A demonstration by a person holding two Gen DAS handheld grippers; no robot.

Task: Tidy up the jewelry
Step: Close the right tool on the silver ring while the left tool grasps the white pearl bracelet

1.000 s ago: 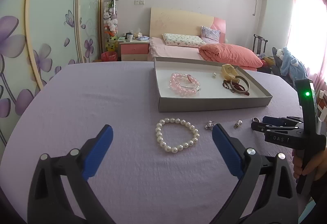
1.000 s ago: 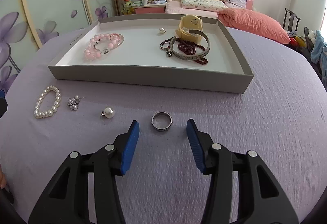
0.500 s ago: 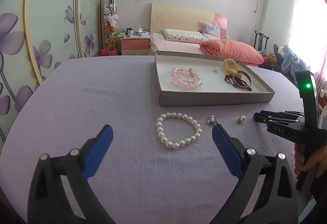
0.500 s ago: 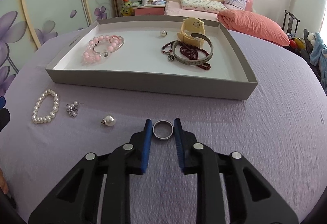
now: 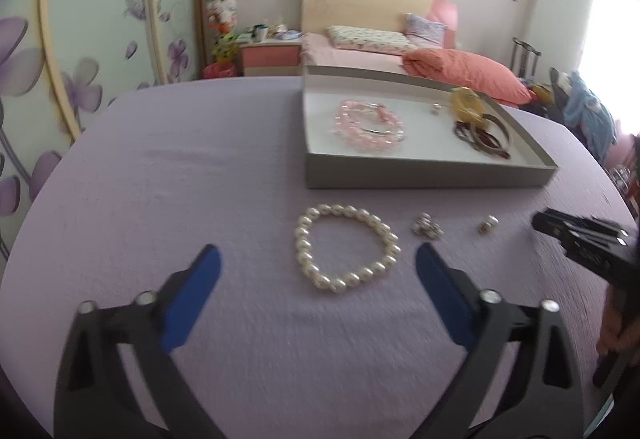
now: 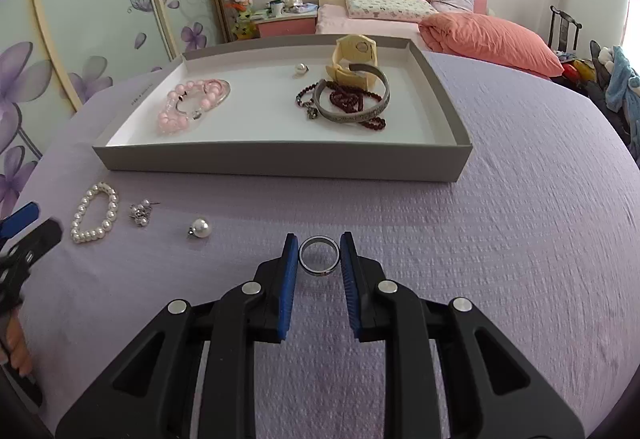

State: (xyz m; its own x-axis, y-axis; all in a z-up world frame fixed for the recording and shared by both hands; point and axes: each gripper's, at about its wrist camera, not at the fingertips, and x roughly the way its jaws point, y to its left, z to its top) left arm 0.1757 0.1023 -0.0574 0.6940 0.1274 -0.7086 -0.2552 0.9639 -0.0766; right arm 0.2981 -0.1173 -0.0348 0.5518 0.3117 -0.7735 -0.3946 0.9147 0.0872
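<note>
Now | left tool (image 5: 316,263) tilted down, closing, over pearl bracelet (image 5: 347,258) | right tool (image 6: 319,253) clamps ring (image 6: 319,255)

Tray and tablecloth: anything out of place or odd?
Nothing damaged or spilled. Four pieces lie outside the tray on the cloth: pearl bracelet, cluster earring, pearl earring, and the ring clamped in the right gripper. In the tray, dark beads tangle with the bangle.
</note>
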